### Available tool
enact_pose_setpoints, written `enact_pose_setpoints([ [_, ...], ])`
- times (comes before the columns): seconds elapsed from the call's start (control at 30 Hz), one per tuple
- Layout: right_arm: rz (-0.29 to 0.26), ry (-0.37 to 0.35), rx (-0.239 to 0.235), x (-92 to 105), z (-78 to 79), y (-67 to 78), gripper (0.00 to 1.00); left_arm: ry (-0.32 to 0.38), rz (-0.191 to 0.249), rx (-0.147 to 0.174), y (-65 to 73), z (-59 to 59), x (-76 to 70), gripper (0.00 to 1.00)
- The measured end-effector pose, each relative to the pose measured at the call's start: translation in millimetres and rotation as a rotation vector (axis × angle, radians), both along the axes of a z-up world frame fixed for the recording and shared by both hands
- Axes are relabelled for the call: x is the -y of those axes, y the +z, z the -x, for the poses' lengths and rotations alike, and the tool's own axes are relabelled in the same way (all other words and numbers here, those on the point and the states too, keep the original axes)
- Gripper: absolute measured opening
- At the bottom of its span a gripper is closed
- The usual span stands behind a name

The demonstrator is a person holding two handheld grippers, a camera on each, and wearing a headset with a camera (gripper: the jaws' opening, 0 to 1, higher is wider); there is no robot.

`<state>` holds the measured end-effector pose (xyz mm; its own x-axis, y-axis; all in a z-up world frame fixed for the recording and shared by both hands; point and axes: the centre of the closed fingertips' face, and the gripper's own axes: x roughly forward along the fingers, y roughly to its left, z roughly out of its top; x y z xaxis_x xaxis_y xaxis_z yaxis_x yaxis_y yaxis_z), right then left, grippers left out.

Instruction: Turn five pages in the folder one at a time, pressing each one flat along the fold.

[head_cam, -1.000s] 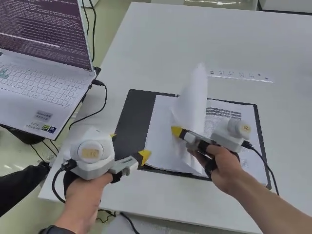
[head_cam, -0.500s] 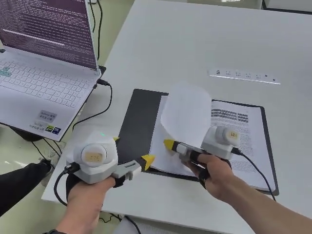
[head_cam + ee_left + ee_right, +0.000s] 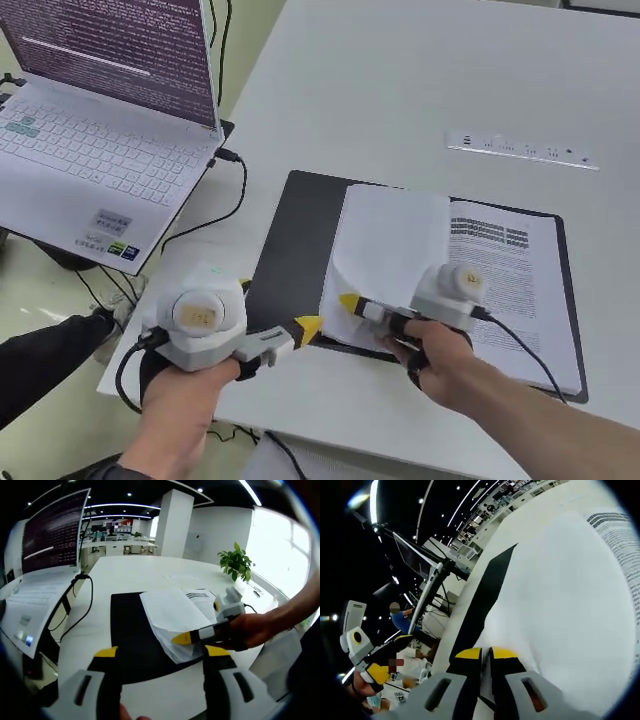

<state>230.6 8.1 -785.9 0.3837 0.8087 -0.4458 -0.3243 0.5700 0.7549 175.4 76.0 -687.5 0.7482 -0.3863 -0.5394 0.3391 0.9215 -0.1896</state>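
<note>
A wide white table (image 3: 400, 80) is carrying the work in a bright open office. A black folder (image 3: 290, 250) is lying open and flat near the table's front edge, with its matte left cover bare. A loose page (image 3: 390, 245) of thin white paper is bowing over the fold with its blank face up. It is casting a shadow on the sheet below and hiding the fold line and the left margin of the printed page (image 3: 515, 285). That page is lying flat on the right under dense lines of text.

The right gripper (image 3: 350, 303) is pointing leftward along the near edge, its yellow-tipped jaws pressed together on the loose page's lower margin. The gripper and the hand (image 3: 440, 350) around it are covering the pages' near edge. The left gripper (image 3: 276, 308), white-bodied with yellow tips, is hovering just off the folder's near left corner, its jaws spread wide with nothing between them.

A white laptop (image 3: 90, 150) is sitting open to the left, and a black cable (image 3: 215, 215) is trailing from it across the table corner. A long flat power strip (image 3: 520, 150) is lying well beyond the folder. A potted plant (image 3: 235, 562) is standing far back.
</note>
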Motion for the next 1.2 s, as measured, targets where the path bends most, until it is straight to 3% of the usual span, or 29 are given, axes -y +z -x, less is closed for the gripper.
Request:
enact_pose_setpoints([
  [0.47, -0.097, 0.051, 0.047, -12.7, 9.6, 20.9, 0.35, -0.017, 0.005, -0.005, -3.6, -2.6, 8.1, 0.66],
  [0.53, -0.108, 0.086, 0.100, -12.9, 13.2, 29.3, 0.40, -0.026, 0.001, -0.010, -5.9, -2.5, 9.8, 0.66],
  [0.6, -0.133, 0.110, 0.118, -10.9, 18.6, 37.3, 0.45, -0.041, -0.011, -0.012, -7.6, -2.5, 10.7, 0.66],
  [0.77, -0.122, 0.108, 0.159, 14.8, 21.4, 45.4, 0.47, -0.074, -0.035, -0.008, -7.6, -6.0, 13.1, 0.65],
  [0.87, -0.114, 0.080, 0.244, 36.7, 17.7, 62.2, 0.44, -0.083, -0.031, -0.002, -6.3, -10.6, 16.2, 0.64],
  [1.07, -0.070, 0.084, 0.284, 73.1, 25.7, 71.4, 0.44, -0.122, -0.026, -0.007, -11.0, -17.1, 32.3, 0.60],
  [1.2, -0.064, 0.030, 0.295, 96.7, 22.9, 75.0, 0.44, -0.150, -0.021, -0.012, -15.8, -20.5, 45.1, 0.55],
])
